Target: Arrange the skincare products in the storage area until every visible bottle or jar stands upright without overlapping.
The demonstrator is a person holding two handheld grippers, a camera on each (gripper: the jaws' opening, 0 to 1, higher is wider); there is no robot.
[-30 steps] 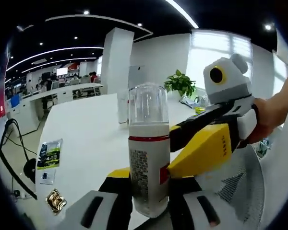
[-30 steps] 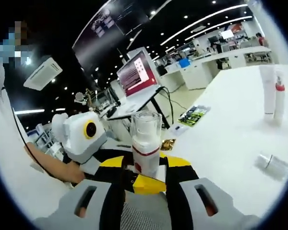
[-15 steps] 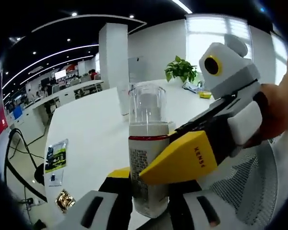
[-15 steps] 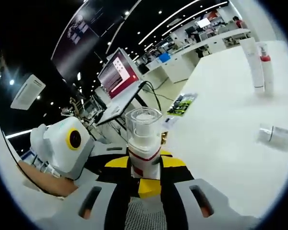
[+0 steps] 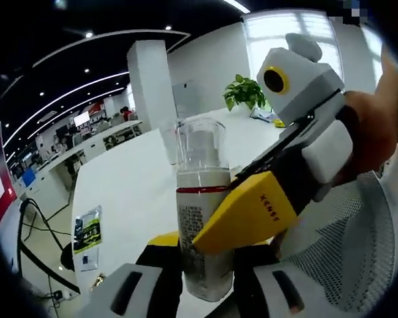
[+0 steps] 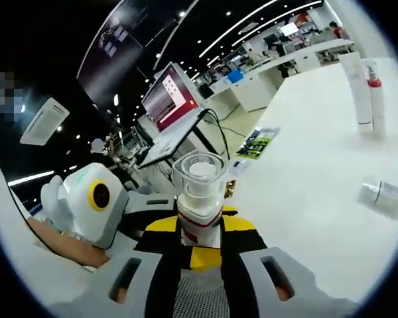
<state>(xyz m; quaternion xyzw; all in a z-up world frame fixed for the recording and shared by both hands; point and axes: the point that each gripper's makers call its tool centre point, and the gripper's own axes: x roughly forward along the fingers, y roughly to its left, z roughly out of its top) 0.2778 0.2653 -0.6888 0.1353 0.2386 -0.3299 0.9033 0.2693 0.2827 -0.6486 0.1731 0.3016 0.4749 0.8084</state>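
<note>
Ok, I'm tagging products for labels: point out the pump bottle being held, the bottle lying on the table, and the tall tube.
pump bottle (image 5: 204, 245), left gripper view, printed body.
lying bottle (image 6: 385, 197), right gripper view, its side.
tall tube (image 6: 358, 89), right gripper view, mid-body.

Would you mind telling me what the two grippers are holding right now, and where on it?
Both hold one white pump bottle with a clear cap: left gripper low on the body, right gripper on the body below the red band.

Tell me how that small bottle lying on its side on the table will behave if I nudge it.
The lying bottle looks cylindrical, so it will probably roll on the smooth white table. It seems small and likely light, so a nudge may send it skidding.
</note>
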